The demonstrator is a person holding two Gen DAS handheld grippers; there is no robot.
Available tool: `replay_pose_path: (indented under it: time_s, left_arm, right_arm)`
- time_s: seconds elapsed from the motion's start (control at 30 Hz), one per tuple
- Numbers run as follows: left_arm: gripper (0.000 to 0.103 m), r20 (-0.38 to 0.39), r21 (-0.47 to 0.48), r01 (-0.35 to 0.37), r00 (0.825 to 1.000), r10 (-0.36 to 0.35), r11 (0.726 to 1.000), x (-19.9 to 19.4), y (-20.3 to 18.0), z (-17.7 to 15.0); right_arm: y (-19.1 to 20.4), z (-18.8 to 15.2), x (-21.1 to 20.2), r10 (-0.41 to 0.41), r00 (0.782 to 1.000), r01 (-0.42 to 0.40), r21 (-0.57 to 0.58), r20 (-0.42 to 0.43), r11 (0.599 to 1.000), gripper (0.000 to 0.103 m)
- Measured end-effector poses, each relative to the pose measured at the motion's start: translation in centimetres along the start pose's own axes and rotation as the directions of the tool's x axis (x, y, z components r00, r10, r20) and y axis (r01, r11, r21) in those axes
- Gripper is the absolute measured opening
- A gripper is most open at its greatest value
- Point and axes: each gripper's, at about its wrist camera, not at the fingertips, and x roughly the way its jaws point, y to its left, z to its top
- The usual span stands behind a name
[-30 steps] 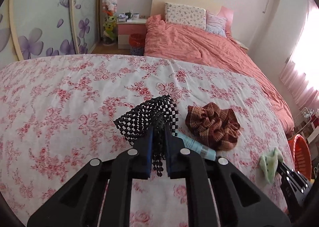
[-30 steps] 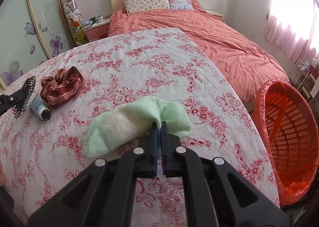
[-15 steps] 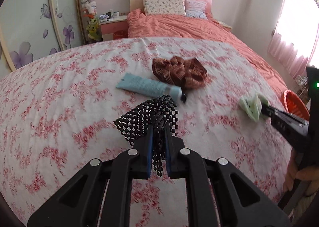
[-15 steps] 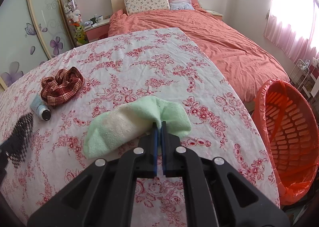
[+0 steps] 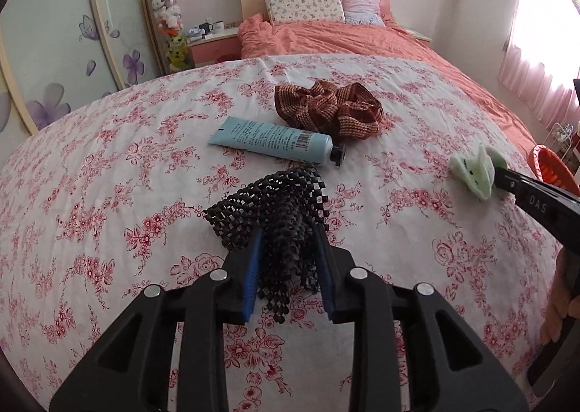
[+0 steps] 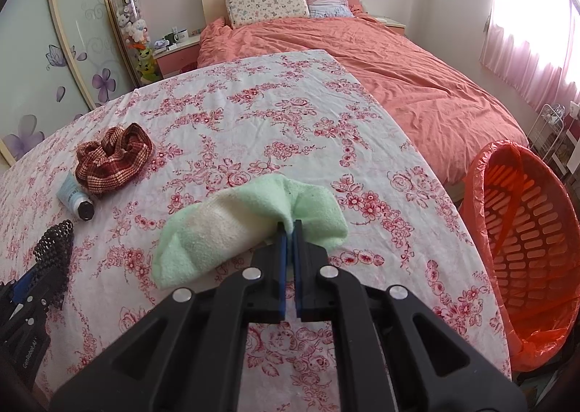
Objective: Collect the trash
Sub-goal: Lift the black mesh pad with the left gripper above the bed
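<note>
A black mesh piece point(image 5: 275, 202) lies crumpled on the floral tablecloth point(image 5: 108, 194) between the fingers of my left gripper point(image 5: 288, 231). Its jaws are opening and the blue pads stand apart at the mesh's sides. Seen from the right wrist, the mesh point(image 6: 54, 249) and left gripper point(image 6: 21, 285) sit at the lower left. My right gripper point(image 6: 289, 227) is shut on a pale green towel cloth point(image 6: 224, 227), held just over the table. That cloth point(image 5: 471, 173) shows at the right in the left wrist view. An orange basket point(image 6: 525, 231) lined with a bag stands beside the table's right edge.
A light blue tube point(image 5: 272, 138) with a black cap and a brown checked scrunched cloth point(image 5: 326, 109) lie further ahead on the table. Behind the table is a bed point(image 6: 398, 67) with a salmon cover. A wardrobe with flower prints runs along the left.
The left gripper swung and sank toward the table with the mesh. Its jaws, shut on the mesh before, have now parted. The right gripper and green cloth stayed put.
</note>
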Motion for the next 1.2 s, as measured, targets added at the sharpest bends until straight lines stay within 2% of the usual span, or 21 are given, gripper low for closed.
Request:
replay_pose_path:
  time_s: [1.03,1.1,1.13,1.17,1.2]
  left_arm:
    - [0.029,0.0,-0.046,0.031,1.0,-0.031,0.998,0.11,0.63,0.06]
    - [0.024,0.002,-0.049,0.032,0.999,-0.032,0.998,0.09,0.65,0.07]
    - [0.016,0.003,-0.048,0.03,1.0,-0.03,0.998,0.11,0.69,0.11]
    - [0.012,0.003,-0.043,0.028,1.0,-0.028,0.999,0.08,0.72,0.13]
    - [0.011,0.004,-0.044,0.035,0.999,-0.035,0.998,-0.03,0.79,0.15]
  right_arm:
    - [-0.44,-0.01,0.07,0.028,1.0,-0.028,0.022,0.0,0.999,0.006]
    - [-0.33,0.05,0.04,0.038,0.999,-0.038,0.026,0.003,0.999,0.006]
    - [-0.37,0.04,0.0,0.049,0.999,-0.049,0.027,0.004,0.998,0.005]
    - [-0.37,0.0,-0.12,0.063,0.998,-0.063,0.022,0.005,0.998,0.004]
    - [-0.45,-0.05,-0.36,0.081,0.997,-0.081,0.03,0.005,0.996,0.004]
